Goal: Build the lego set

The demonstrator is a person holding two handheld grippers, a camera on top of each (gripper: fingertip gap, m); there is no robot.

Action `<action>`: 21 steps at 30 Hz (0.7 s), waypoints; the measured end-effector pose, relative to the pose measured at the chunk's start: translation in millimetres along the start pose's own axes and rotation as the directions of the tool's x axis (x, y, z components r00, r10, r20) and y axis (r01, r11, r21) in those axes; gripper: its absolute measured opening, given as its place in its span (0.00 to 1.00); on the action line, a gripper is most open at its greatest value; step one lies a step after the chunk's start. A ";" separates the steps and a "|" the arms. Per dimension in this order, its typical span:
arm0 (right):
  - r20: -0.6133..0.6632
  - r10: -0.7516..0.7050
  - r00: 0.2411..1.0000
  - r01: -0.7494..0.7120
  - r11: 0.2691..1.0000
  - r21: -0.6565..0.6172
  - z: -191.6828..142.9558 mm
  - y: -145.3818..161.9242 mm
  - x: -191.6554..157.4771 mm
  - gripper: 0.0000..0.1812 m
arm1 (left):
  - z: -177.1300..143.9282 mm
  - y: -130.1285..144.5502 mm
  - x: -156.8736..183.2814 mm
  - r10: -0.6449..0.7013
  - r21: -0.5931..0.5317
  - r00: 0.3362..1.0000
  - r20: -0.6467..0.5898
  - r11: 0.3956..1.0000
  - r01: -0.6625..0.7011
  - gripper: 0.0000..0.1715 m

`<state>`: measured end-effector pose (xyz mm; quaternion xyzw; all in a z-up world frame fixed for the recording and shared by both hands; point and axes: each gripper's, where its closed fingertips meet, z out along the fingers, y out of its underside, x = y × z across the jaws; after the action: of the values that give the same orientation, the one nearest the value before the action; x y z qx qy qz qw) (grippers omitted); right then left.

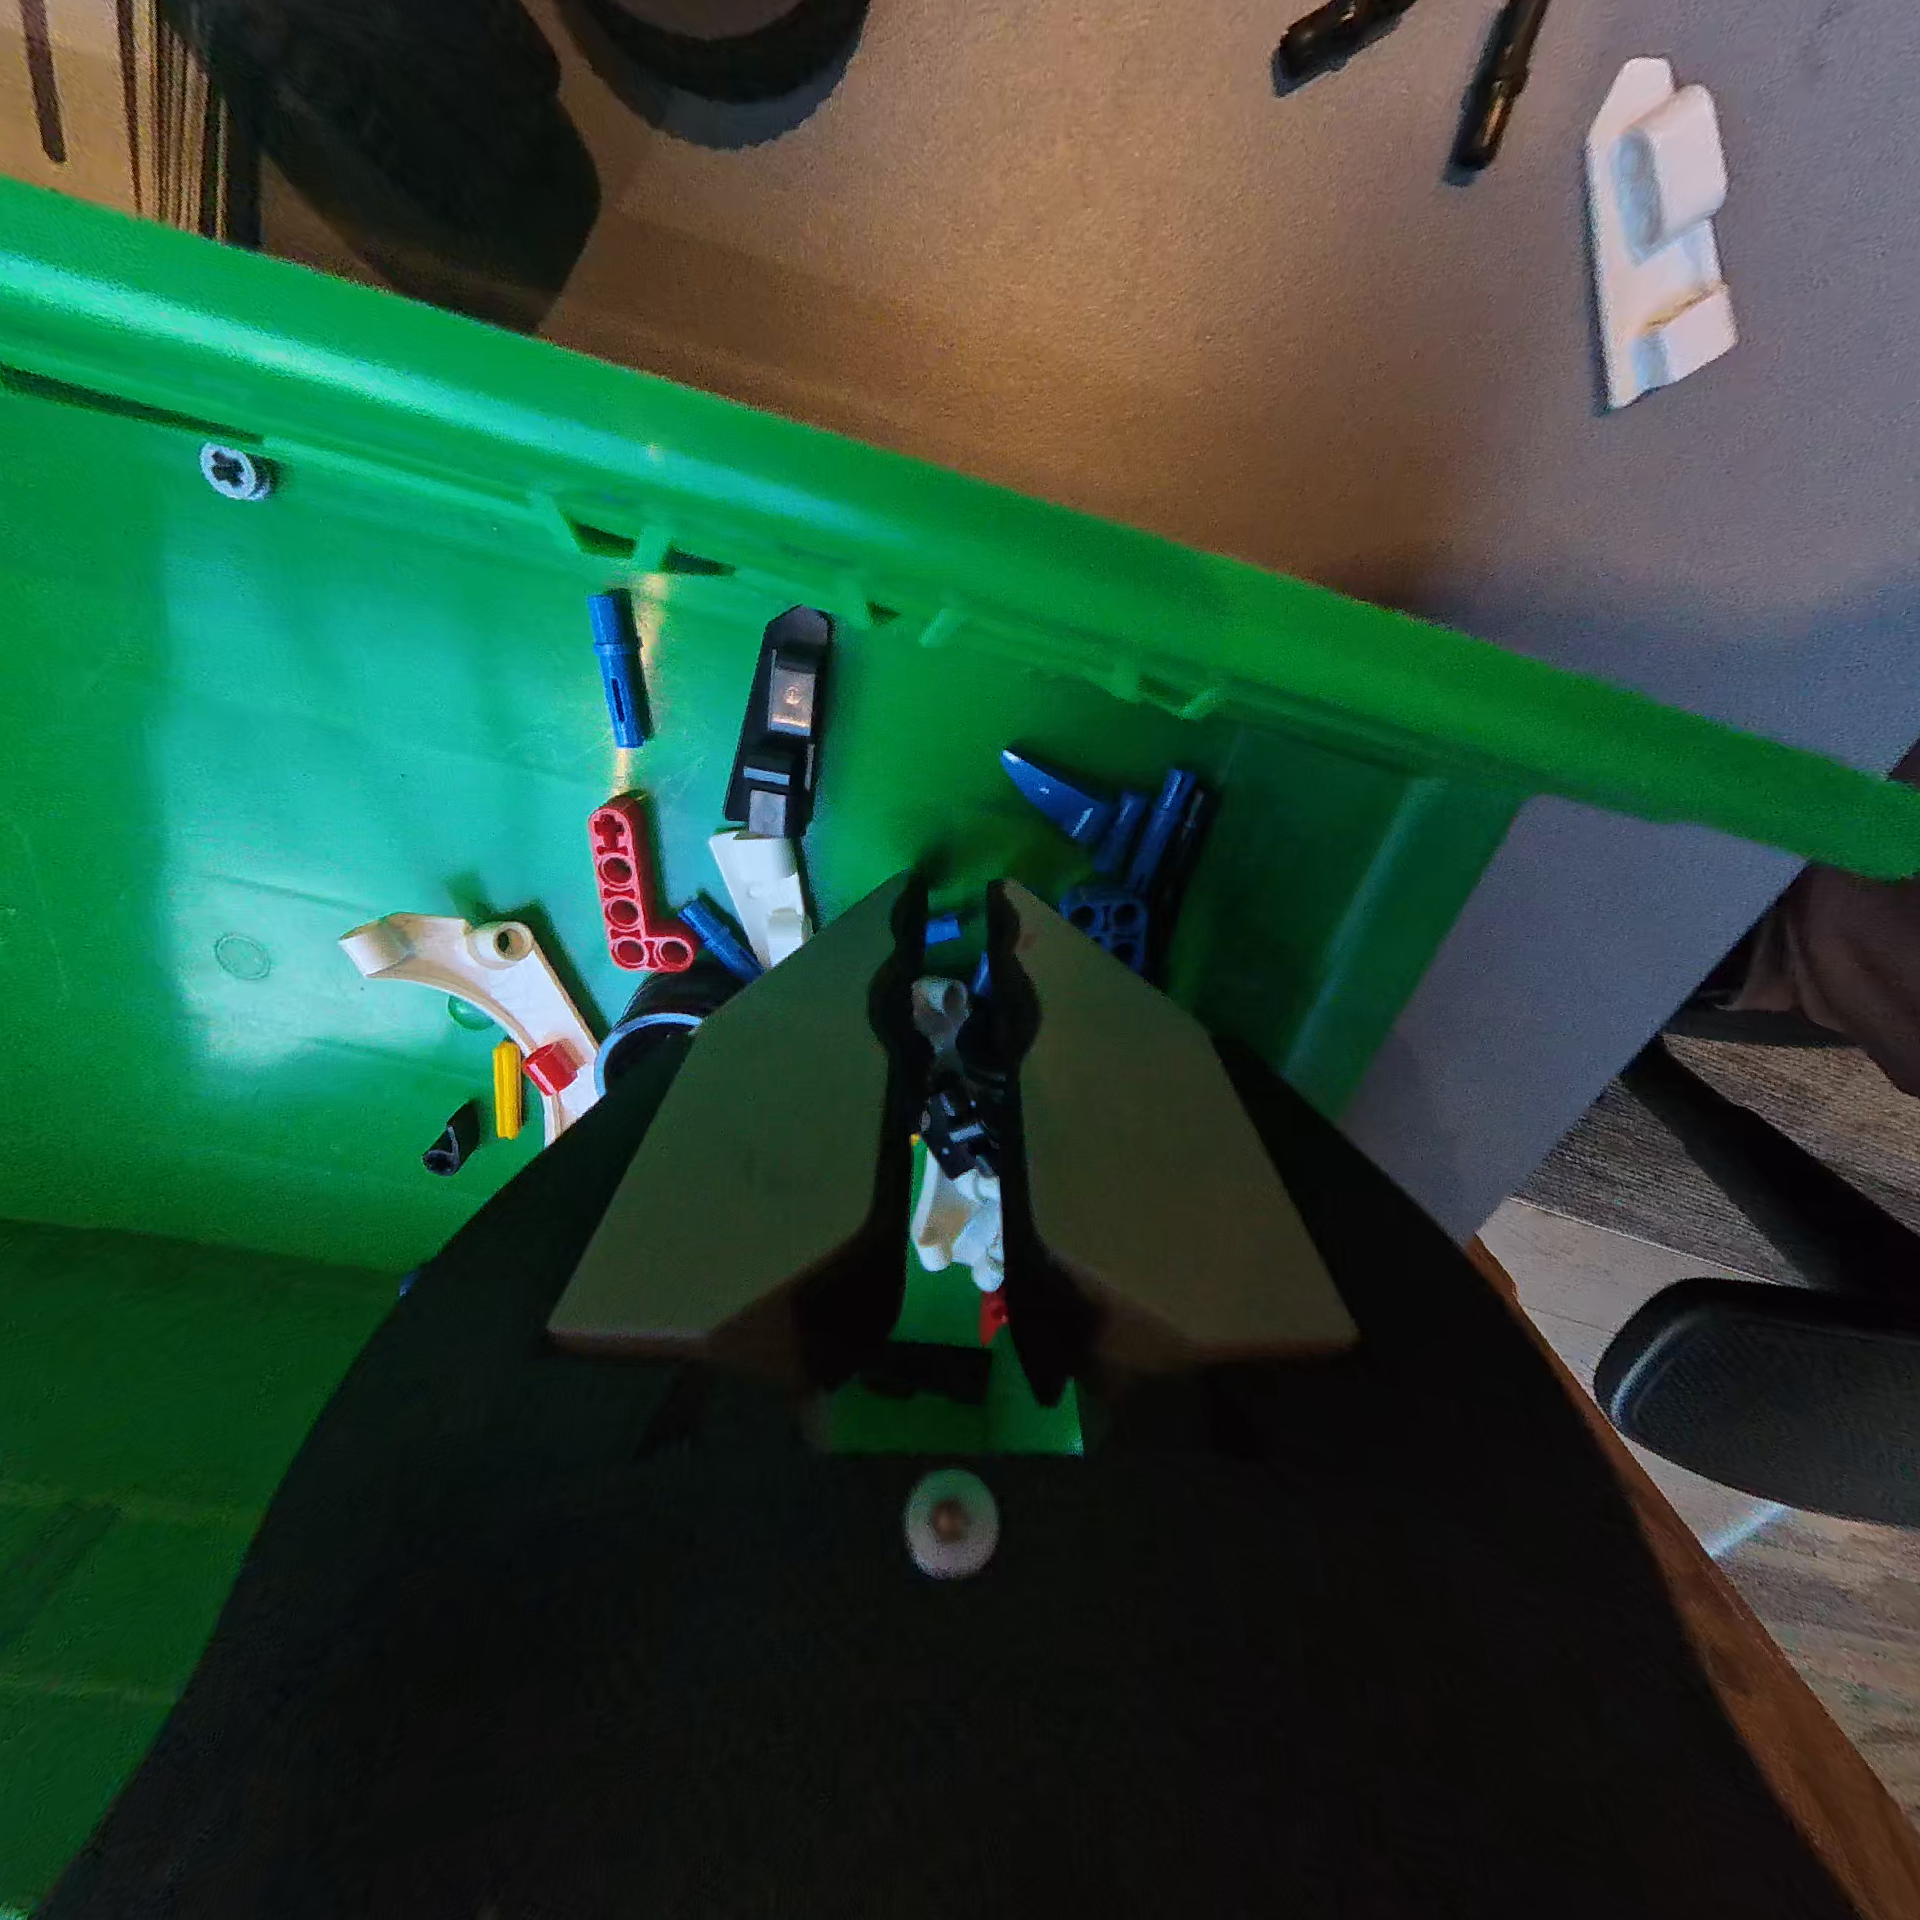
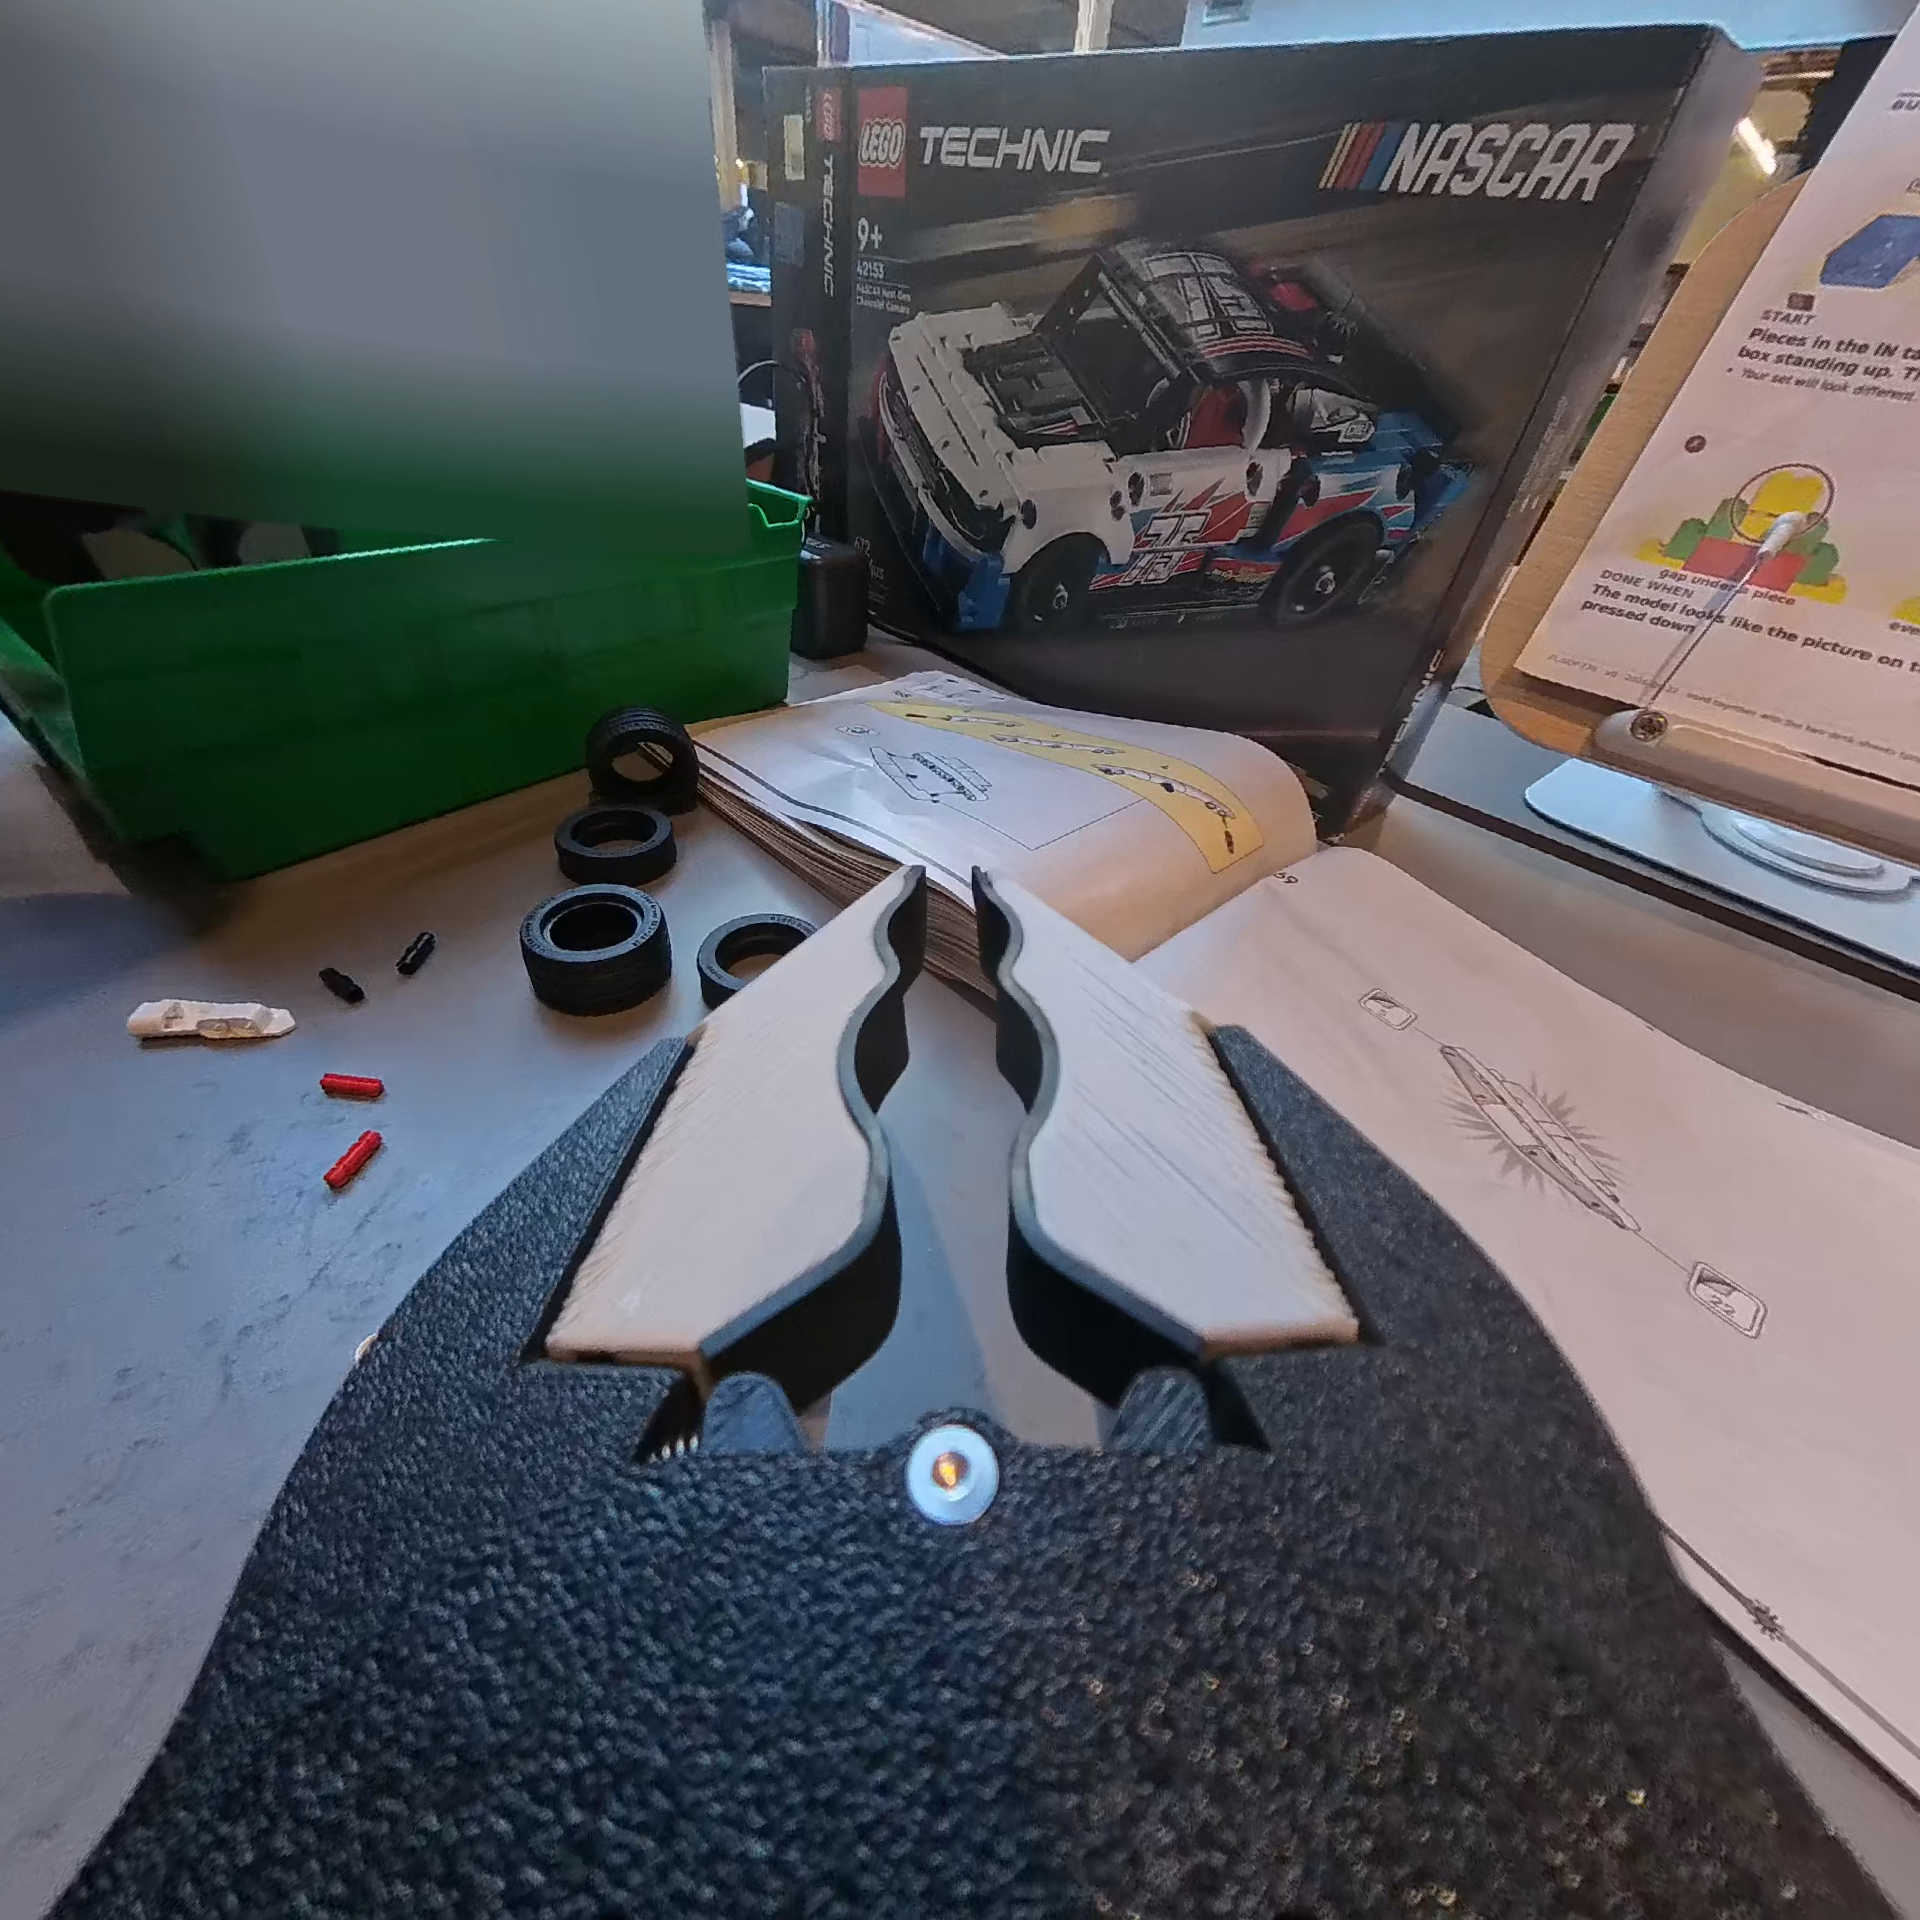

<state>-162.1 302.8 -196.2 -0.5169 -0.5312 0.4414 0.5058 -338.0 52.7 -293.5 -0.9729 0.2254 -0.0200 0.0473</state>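
Inside the green bin point(image 1: 312, 727), left gripper point(image 1: 956, 914) nearly clenched over mixed loose pieces point(image 1: 956, 1143), grasp unclear; right gripper point(image 2: 948, 894) idle, empty; next: lift one out.

- Left wrist view looks steeply down, close, into the green bin point(image 1: 727, 488).
- Right wrist view looks level and low across the worktop point(image 2: 156, 1299); the bin point(image 2: 416, 686) appears in both.
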 end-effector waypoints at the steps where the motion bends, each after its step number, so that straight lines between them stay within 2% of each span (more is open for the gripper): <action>1: 0.000 0.003 1.000 -0.003 1.000 0.002 -0.2 -0.3 0.3 0.05 | 0.1 -0.1 -0.3 0.000 0.003 1.000 0.006 1.000 0.000 0.04; 8: 0.006 0.013 1.000 -0.013 1.000 0.006 -0.6 -0.9 0.4 0.05 | 0.0 3.0 -4.1 0.008 0.032 0.998 0.060 0.999 -0.010 0.00; 12: 0.010 0.014 1.000 -0.014 1.000 0.008 -0.8 -1.2 -0.2 0.05 | -3.0 0.2 -3.3 0.025 0.088 0.997 0.075 0.996 -0.032 0.00; 15: 0.012 0.014 1.000 -0.014 1.000 0.009 -0.9 -1.2 -1.0 0.05 | -9.9 3.0 -4.2 0.001 0.112 0.998 0.064 0.994 -0.008 0.07; 21: 0.018 0.017 1.000 -0.017 1.000 0.006 -0.7 -0.9 -1.5 0.05 | -21.3 8.2 -11.8 -0.025 0.129 0.996 0.086 0.992 0.013 0.06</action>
<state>-161.6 301.2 -195.4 -0.5158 -0.5299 0.4519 0.4990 -353.5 48.8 -273.3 -0.9699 0.2121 0.0078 0.1193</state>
